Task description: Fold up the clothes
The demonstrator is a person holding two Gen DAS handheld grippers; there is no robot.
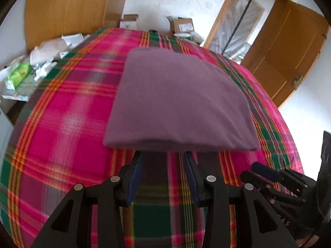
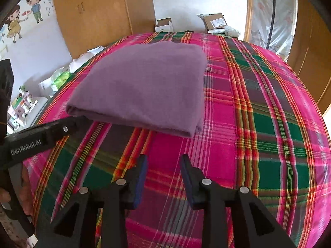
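Observation:
A purple garment (image 1: 175, 99), folded into a flat rectangle, lies on the plaid bedcover (image 1: 62, 113). My left gripper (image 1: 163, 157) stands open with its fingertips right at the garment's near folded edge; only bedcover shows between the fingers. In the right wrist view the garment (image 2: 144, 86) lies ahead and to the left. My right gripper (image 2: 163, 162) hangs open over bare bedcover, short of the garment's near right corner, with nothing between its fingers. The left gripper (image 2: 70, 125) comes in from the left there and reaches the garment's near left corner.
The pink, green and orange plaid bedcover (image 2: 258, 124) spreads wide to the right of the garment. Wooden wardrobes (image 2: 99, 14), cardboard boxes (image 2: 215, 21) and a door (image 1: 289, 51) stand beyond the bed. Bags and packets (image 1: 18, 76) clutter the left side.

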